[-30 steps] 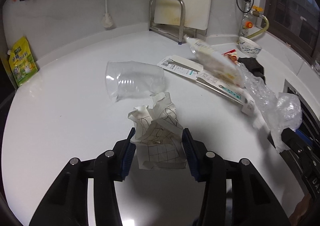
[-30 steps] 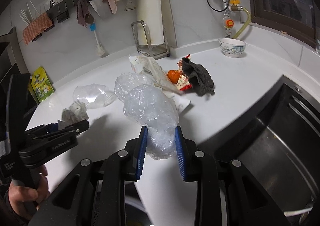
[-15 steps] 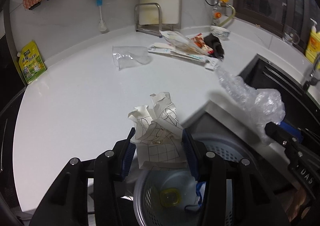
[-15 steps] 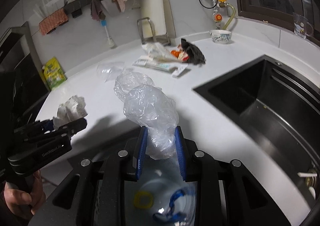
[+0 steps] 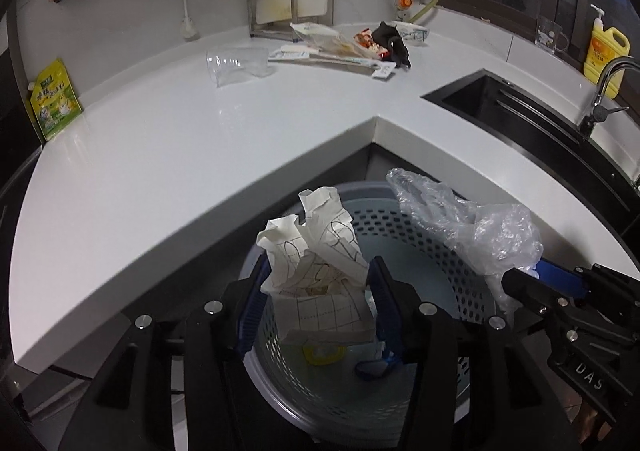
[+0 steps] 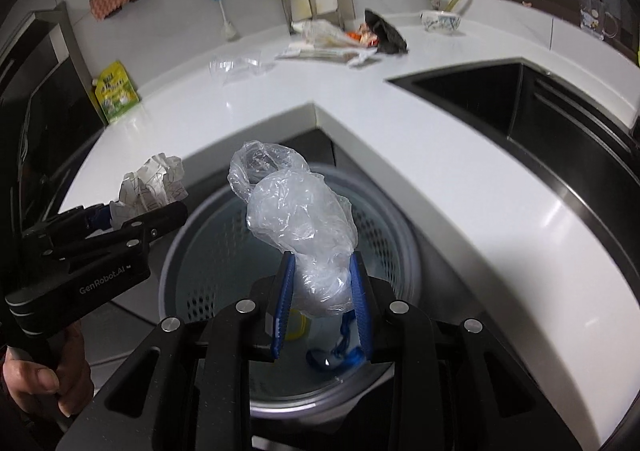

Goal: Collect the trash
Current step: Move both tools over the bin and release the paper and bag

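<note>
Step in hand: I judge this to be the drop; both loads hang over the bin point(image 5: 472, 283), which stands on the floor under the inner corner of the desk point(image 5: 200, 139).
Left tongs point(image 5: 318, 291): the jaws have just been opening, with the crumpled paper point(image 5: 316, 251) between the blue pads; it looks loosely cradled, barely pressed if at all.
Right tongs point(image 6: 322, 303): clenched on the clear plastic bag point(image 6: 300, 227), which stands up between the pads.
Method: I would spread each pair fully while centred over the bin mouth, and clear the rim before pulling back, since light paper and film can cling to the pads.
Risk: the bag may stick to one pad; a small shake should free it.
Bin contents: a yellow ring point(image 5: 322, 355) and a blue loop of cord point(image 6: 336, 355) lie on the bottom.
Desk, far edge: a clear plastic cup point(image 5: 236, 65) on its side, and wrappers point(image 5: 340, 47) with a dark cloth, all well apart from the bin.
Sink point(image 5: 520, 111): looks empty as far as I can see.
</note>
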Demonstrator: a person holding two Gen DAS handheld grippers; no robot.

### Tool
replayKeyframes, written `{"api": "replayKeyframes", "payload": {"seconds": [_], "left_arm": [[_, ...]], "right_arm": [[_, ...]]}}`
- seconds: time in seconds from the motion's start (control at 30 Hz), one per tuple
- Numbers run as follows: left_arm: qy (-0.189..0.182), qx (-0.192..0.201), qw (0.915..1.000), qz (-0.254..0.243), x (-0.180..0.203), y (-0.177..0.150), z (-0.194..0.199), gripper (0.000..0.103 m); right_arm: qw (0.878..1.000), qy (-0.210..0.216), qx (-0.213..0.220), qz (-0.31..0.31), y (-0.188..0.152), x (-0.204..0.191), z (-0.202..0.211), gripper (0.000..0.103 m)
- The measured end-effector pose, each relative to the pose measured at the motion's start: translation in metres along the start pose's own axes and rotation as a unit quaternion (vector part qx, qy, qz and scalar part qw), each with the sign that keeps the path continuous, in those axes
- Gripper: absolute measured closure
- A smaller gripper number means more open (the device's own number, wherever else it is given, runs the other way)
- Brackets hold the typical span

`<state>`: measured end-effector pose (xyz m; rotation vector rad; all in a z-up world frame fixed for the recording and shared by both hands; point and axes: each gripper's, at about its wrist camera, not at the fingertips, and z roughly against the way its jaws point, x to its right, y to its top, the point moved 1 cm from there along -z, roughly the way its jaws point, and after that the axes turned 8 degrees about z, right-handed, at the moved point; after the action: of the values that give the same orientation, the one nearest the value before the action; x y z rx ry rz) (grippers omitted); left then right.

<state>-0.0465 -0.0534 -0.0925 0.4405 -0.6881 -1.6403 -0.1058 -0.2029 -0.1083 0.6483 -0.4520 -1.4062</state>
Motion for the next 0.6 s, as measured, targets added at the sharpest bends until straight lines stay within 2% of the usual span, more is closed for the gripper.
{"api": "replayKeyframes", "payload": {"seconds": [0.23, 0.33, 0.5, 0.6], "left_arm": [[0.007, -0.009, 0.9999, 0.004, -0.001, -0.010, -0.009, 0.050], [0.009, -0.009, 0.9999, 0.011, -0.005, -0.009, -0.008, 0.045], [0.011, -0.002, 0.9998, 0.017, -0.008, -0.006, -0.003, 0.028], [0.011, 0.000, 0.9997, 0.021, -0.009, -0.005, -0.002, 0.026]], "right_arm": [[1.000, 0.007, -0.024, -0.011, -0.012, -0.003, -0.016, 0.075], [1.000, 0.006, -0.020, -0.012, -0.011, -0.003, -0.015, 0.074], [1.000, 0.008, -0.004, -0.017, -0.007, 0.000, -0.007, 0.055], [1.000, 0.009, 0.000, -0.017, -0.005, 0.001, -0.005, 0.055]]}}
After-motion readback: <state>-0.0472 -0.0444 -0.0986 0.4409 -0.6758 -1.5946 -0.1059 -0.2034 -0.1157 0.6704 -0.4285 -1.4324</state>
